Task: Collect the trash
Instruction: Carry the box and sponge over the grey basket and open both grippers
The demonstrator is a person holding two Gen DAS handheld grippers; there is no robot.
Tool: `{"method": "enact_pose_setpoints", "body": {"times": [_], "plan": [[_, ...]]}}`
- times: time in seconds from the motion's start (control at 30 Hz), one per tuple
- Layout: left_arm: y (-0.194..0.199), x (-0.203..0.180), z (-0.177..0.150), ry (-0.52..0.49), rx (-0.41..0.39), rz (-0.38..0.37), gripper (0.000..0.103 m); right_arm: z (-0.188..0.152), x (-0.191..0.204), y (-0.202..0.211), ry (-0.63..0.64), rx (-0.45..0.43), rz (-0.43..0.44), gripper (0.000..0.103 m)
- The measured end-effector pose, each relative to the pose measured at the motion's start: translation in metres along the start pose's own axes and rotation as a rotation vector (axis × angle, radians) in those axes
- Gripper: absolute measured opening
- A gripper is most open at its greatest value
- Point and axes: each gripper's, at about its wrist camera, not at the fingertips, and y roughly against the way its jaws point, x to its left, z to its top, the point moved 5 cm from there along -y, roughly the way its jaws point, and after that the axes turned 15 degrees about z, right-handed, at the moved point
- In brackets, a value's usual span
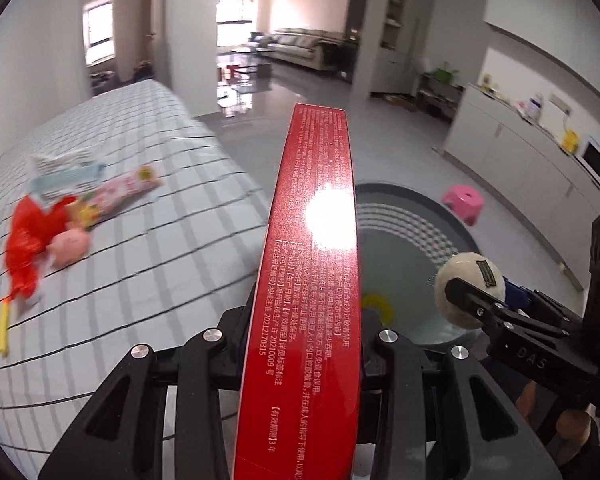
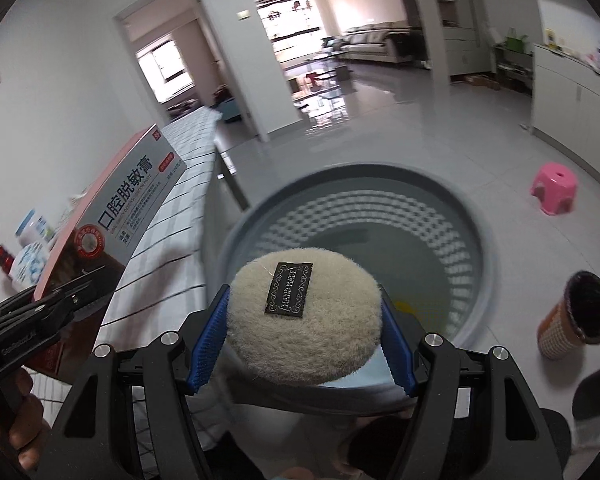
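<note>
Pinching a red box point(image 1: 312, 280), the left tongs point(image 1: 304, 340) sit lower centre, ready for dumping. Right tongs point(image 2: 304, 344) squeeze a fluffy puff point(image 2: 304, 320) over the bin point(image 2: 482, 292), so it should drop straight in.

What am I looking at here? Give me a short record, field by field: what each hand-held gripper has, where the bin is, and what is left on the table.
left hand-held gripper: shut on a long red box
right hand-held gripper: shut on a round fluffy puff with a dark label
bin: grey round basket on the floor beside the table, a yellow scrap inside
table: checked cloth, red wrapper and other packets still there
floor: pink stool, tipped paper cup
</note>
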Motion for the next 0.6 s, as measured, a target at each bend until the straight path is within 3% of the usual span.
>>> {"method": "enact_pose_setpoints", "body": {"times": [0.23, 0.6], "plan": [[-0.019, -0.05, -0.002, -0.08, 0.038, -0.063, 0.035, -0.002, -0.034, 0.012, -0.043, -0.029, -0.059, 0.066], [-0.054, -0.078, 0.003, -0.135, 0.102, -0.073, 0.035, 0.009, -0.057, -0.004, -0.058, -0.001, -0.072, 0.066]]}}
